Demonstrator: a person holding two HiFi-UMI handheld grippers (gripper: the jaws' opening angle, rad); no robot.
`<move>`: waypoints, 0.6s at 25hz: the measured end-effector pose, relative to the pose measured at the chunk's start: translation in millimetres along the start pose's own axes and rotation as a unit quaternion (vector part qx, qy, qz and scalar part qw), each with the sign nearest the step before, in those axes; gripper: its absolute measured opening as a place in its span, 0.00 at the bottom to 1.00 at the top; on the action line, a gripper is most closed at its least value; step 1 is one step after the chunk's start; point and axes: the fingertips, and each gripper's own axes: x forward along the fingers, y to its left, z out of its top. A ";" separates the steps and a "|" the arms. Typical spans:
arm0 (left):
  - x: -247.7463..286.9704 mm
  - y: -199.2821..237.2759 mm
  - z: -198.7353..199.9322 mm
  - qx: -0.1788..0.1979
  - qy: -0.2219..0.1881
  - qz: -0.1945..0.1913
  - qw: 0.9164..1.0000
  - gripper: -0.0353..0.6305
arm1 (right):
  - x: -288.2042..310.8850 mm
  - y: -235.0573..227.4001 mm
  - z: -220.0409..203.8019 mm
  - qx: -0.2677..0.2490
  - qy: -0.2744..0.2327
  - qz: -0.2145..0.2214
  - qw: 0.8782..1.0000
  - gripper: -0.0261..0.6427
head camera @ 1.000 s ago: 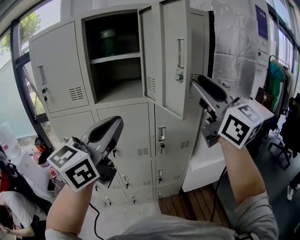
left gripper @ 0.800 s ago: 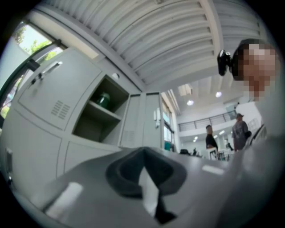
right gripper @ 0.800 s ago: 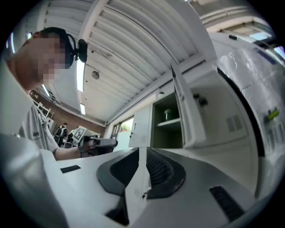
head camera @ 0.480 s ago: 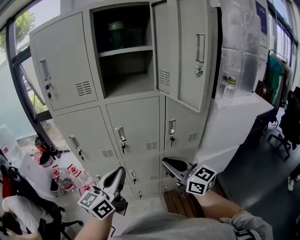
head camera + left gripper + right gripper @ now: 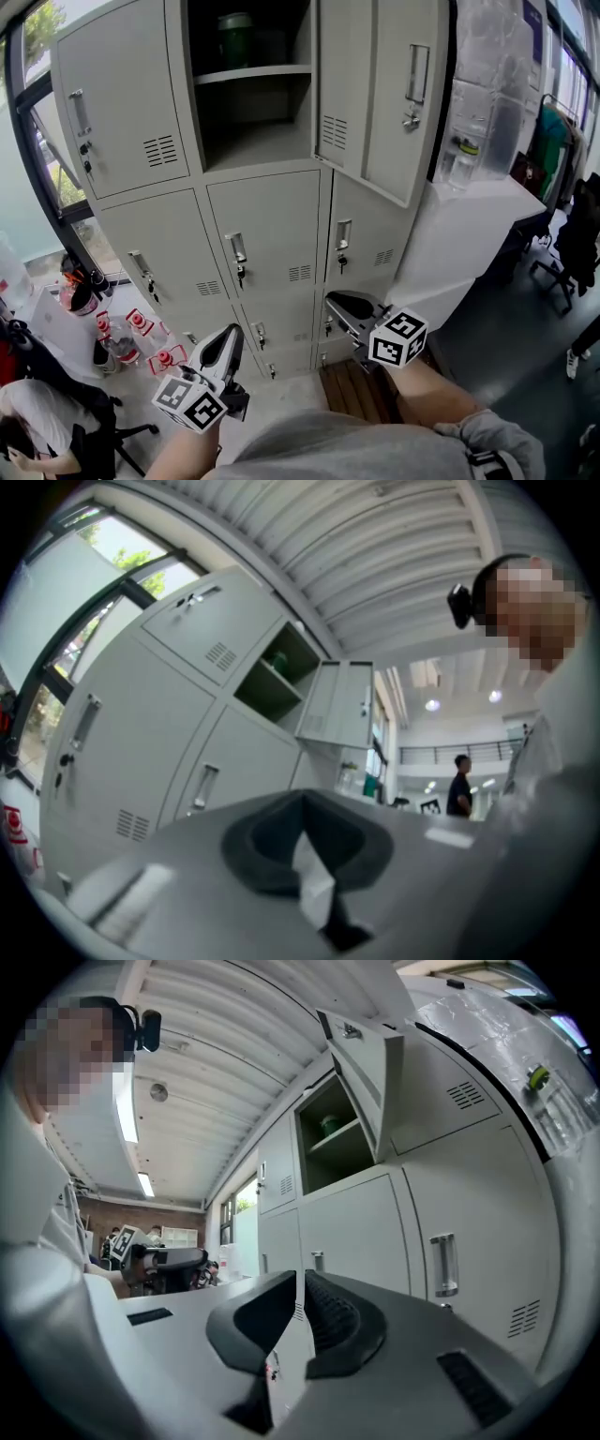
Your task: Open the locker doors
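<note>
A bank of grey lockers (image 5: 262, 234) fills the head view. The top middle door (image 5: 375, 94) stands swung out to the right, baring a compartment (image 5: 253, 122) with a shelf and a green container (image 5: 234, 28). The top left door (image 5: 112, 103) and the doors below are closed. Both grippers hang low, well clear of the lockers. My left gripper (image 5: 234, 332) points up at the lower doors, jaws together on nothing (image 5: 302, 797). My right gripper (image 5: 332, 299) is likewise shut and empty (image 5: 298, 1277).
A white counter (image 5: 469, 225) adjoins the lockers on the right, with a bottle (image 5: 462, 159) on it. Office chairs (image 5: 562, 253) and hanging clothes (image 5: 553, 141) are further right. Red-and-white items (image 5: 141, 323) lie on the floor left, near a seated person (image 5: 28, 422).
Both grippers have dropped from chest height to low by the floor. The right one left the open door's edge and its jaws came together. The door now stands wider.
</note>
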 end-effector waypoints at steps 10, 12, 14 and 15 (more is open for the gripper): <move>122.6 1.8 -49.8 0.043 0.038 -0.024 0.998 0.06 | 33.2 -163.1 -6.3 -0.038 0.039 -0.135 0.989 0.17; 148.9 -1.5 -59.5 0.054 0.043 -0.034 0.997 0.06 | 47.7 -180.4 -8.6 -0.050 0.050 -0.145 0.987 0.21; 170.3 -4.1 -68.9 0.056 0.048 -0.043 0.996 0.06 | 60.4 -194.0 -9.0 -0.062 0.055 -0.159 0.984 0.24; 178.5 -5.3 -73.2 0.054 0.051 -0.046 0.996 0.06 | 65.4 -198.9 -9.3 -0.066 0.057 -0.166 0.982 0.25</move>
